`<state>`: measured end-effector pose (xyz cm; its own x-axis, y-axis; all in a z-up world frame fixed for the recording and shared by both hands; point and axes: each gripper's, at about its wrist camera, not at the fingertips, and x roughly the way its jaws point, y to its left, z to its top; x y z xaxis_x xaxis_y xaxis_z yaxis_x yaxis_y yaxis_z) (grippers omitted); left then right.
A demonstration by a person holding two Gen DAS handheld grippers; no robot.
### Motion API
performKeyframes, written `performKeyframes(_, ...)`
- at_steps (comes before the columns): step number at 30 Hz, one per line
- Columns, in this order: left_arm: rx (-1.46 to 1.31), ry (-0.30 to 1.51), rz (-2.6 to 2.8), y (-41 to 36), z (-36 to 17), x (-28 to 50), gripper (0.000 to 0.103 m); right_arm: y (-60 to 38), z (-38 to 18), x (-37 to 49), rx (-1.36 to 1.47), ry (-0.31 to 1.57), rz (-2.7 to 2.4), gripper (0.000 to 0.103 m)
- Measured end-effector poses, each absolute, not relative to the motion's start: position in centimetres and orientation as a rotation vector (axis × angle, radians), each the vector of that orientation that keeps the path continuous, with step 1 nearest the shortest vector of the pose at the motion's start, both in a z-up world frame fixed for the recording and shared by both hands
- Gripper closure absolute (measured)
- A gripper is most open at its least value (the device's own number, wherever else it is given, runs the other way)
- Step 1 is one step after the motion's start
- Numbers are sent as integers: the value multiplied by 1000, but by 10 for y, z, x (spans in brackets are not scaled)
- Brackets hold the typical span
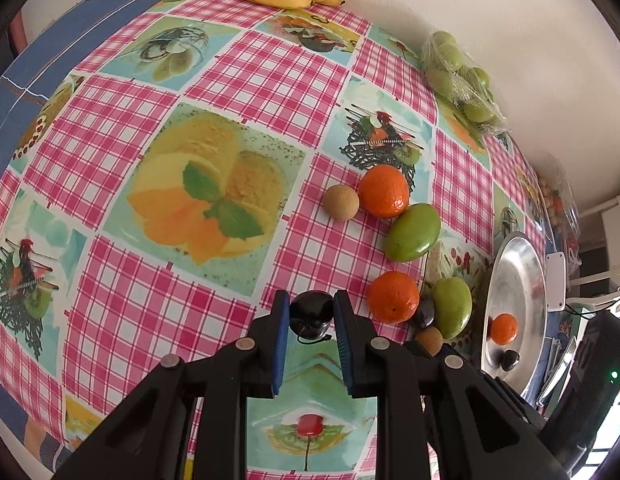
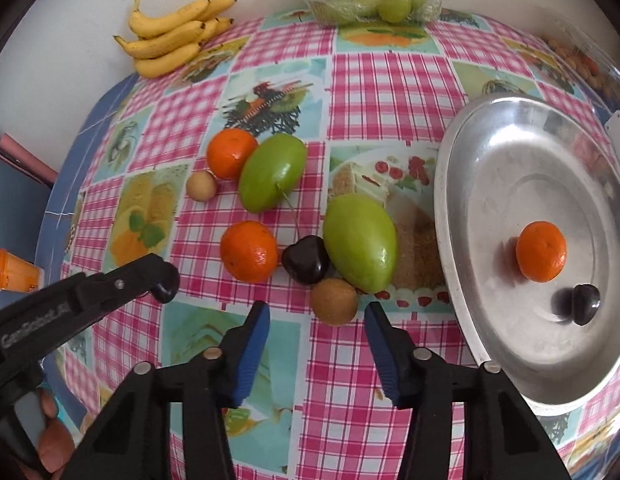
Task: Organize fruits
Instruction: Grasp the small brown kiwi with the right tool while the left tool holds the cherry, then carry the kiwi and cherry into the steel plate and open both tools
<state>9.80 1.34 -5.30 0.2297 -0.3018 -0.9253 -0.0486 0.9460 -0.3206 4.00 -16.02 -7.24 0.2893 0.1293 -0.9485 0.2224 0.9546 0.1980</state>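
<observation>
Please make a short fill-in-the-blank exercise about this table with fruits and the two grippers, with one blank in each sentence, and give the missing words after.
1. The left gripper is shut on a small dark ____.
2. The round silver metal tray holds one orange mandarin and one dark ____.
3. The yellow bunch of ____ lies by the white wall.
4. The right gripper holds ____.

Missing words: cherry; cherry; bananas; nothing

shiny metal tray (image 2: 461, 152), glossy cherry (image 2: 306, 260)

Both wrist views steeply downward, close over table (image 1: 238, 64); share loose fruit, tray (image 2: 449, 184).
</observation>
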Motion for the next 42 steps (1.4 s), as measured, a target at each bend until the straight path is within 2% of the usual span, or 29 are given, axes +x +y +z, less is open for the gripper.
performKeyframes(7, -311, 1338, -176, 14, -54, 99, 80, -169, -81, 43, 351, 1289, -94, 74)
performKeyframes(26, -303, 1239, -220, 6, -24, 99, 80, -174, -27, 32, 417, 1149, -71, 75)
performKeyframes(32, -258, 1205, -280, -25, -10, 106, 80, -197, -21, 40, 445, 1126, -141, 75)
performKeyframes(42, -77, 1170, -447, -119, 3, 102, 80, -267, -26, 31, 543, 1113, -307, 75)
